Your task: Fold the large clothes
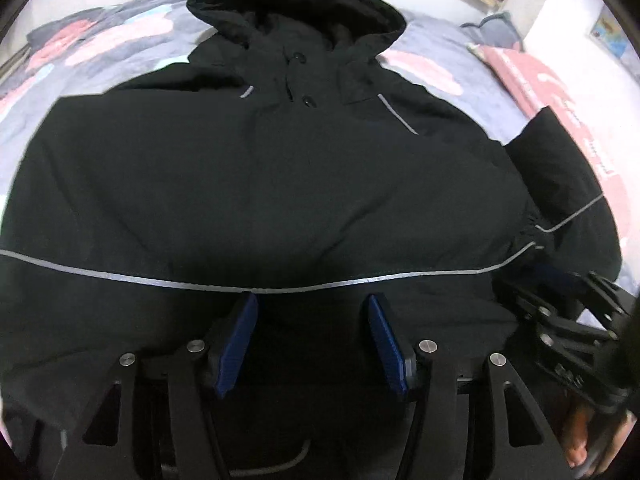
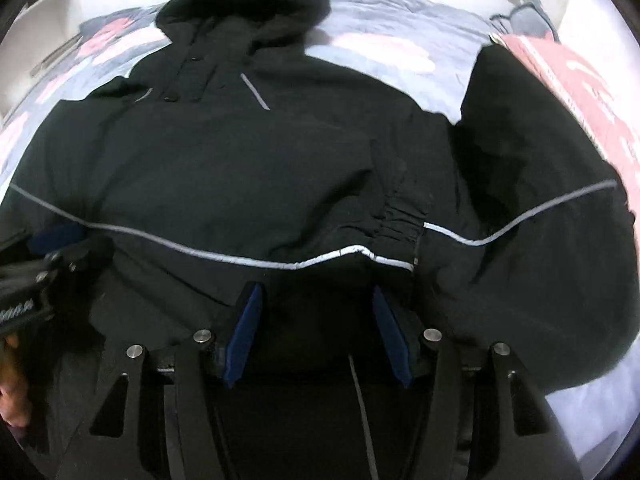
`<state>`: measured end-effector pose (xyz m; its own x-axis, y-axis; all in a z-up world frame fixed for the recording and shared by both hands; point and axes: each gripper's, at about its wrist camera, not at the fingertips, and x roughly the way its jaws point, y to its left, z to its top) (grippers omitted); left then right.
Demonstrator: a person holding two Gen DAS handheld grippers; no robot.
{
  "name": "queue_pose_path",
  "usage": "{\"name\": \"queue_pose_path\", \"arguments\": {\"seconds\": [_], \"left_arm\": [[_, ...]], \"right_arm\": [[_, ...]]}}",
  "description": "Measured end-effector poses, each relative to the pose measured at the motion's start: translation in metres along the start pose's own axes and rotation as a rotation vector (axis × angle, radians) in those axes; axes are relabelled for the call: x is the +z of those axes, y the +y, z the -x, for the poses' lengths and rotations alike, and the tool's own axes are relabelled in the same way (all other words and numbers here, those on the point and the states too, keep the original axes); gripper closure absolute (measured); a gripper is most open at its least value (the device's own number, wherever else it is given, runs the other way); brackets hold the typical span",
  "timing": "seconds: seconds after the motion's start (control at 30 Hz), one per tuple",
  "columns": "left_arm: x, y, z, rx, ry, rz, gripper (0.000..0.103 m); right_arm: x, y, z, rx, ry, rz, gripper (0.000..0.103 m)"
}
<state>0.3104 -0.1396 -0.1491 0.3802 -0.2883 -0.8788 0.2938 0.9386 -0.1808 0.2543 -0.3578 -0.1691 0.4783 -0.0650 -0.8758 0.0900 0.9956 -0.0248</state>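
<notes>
We start at our left gripper (image 1: 312, 304): its blue pads (image 1: 236, 344) stand wide apart with nothing between them, poised just over the lower front of the black hooded jacket (image 1: 248, 168), right at the grey reflective stripe (image 1: 120, 276) that crosses the body. Our right gripper (image 2: 318, 294) is the same, jaws spread and empty, hovering at the stripe close to the gathered elastic (image 2: 394, 220) of the waist. In the left wrist view the right gripper shows at four o'clock, just beside the jacket's side seam; in the right wrist view the left one sits at nine o'clock, so we hold the two side by side along the hem end.

Moving outward, the jacket lies face up on the patterned bedspread (image 1: 432, 68), snaps (image 1: 307, 101) closed, hood (image 1: 296, 0) at twelve o'clock. One sleeve (image 2: 532, 184) lies out toward three o'clock in the right wrist view, near a pink folded cloth (image 2: 576, 80). The other sleeve we cannot make out clearly.

We judge the folding has barely started: the body is spread flat and nothing appears folded yet, so we are at the grasping step. The next move calls for lowering both grippers onto the fabric and closing on a firm pinch. The padded cloth is thick, so a shallow bite may slip; and the loose sleeve likely needs bringing across the chest before the hem is carried toward the hood.
</notes>
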Motion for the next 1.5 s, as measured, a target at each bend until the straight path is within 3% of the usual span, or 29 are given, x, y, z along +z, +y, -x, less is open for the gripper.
{"name": "queue_pose_path", "arguments": {"seconds": [0.03,0.13,0.2,0.3,0.4,0.53,0.7,0.8,1.1,1.27,1.3,1.37,1.43,1.47,1.5], "left_arm": [[0.001,-0.004,0.006,0.007,-0.011,0.001,0.044],[0.000,-0.025,0.029,-0.077,-0.087,-0.016,0.044],[0.002,-0.051,0.041,-0.117,-0.140,-0.044,0.044],[0.008,-0.100,0.049,-0.190,-0.196,-0.109,0.044],[0.013,-0.144,0.046,-0.248,-0.234,-0.173,0.044],[0.019,-0.188,0.014,-0.304,-0.181,-0.201,0.044],[0.021,-0.205,-0.051,-0.288,-0.068,-0.172,0.044],[0.015,-0.211,-0.060,-0.245,-0.095,-0.232,0.044],[0.005,-0.216,-0.067,-0.221,-0.177,-0.281,0.043],[-0.003,-0.226,-0.065,-0.181,-0.196,-0.315,0.042],[-0.004,-0.226,-0.065,-0.177,-0.198,-0.319,0.042],[-0.006,-0.225,-0.063,-0.171,-0.201,-0.325,0.042],[-0.009,-0.224,-0.061,-0.166,-0.203,-0.328,0.042],[-0.010,-0.224,-0.060,-0.165,-0.204,-0.329,0.042],[-0.011,-0.225,-0.059,-0.164,-0.207,-0.330,0.042]], "right_arm": [[0.000,-0.002,0.007,0.020,-0.011,0.002,0.043],[-0.007,-0.020,0.048,0.136,-0.094,-0.018,0.043],[-0.011,-0.040,0.083,0.153,-0.174,-0.033,0.043],[-0.016,-0.076,0.121,0.138,-0.260,-0.072,0.043],[-0.024,-0.136,0.152,0.093,-0.324,-0.168,0.042],[-0.032,-0.226,0.159,0.034,-0.332,-0.352,0.033],[-0.044,-0.318,0.147,-0.005,-0.315,-0.520,0.033],[-0.046,-0.349,0.127,-0.012,-0.290,-0.577,0.030],[-0.026,-0.398,0.030,-0.009,-0.194,-0.660,0.029],[-0.006,-0.405,-0.012,0.087,-0.176,-0.692,0.029],[-0.001,-0.401,-0.015,0.075,-0.176,-0.669,0.032],[0.006,-0.393,-0.018,0.045,-0.183,-0.619,0.063],[0.006,-0.387,-0.011,0.036,-0.200,-0.596,0.075],[0.005,-0.386,-0.006,0.030,-0.217,-0.591,0.088],[0.003,-0.385,0.002,0.027,-0.234,-0.587,0.088]]}}
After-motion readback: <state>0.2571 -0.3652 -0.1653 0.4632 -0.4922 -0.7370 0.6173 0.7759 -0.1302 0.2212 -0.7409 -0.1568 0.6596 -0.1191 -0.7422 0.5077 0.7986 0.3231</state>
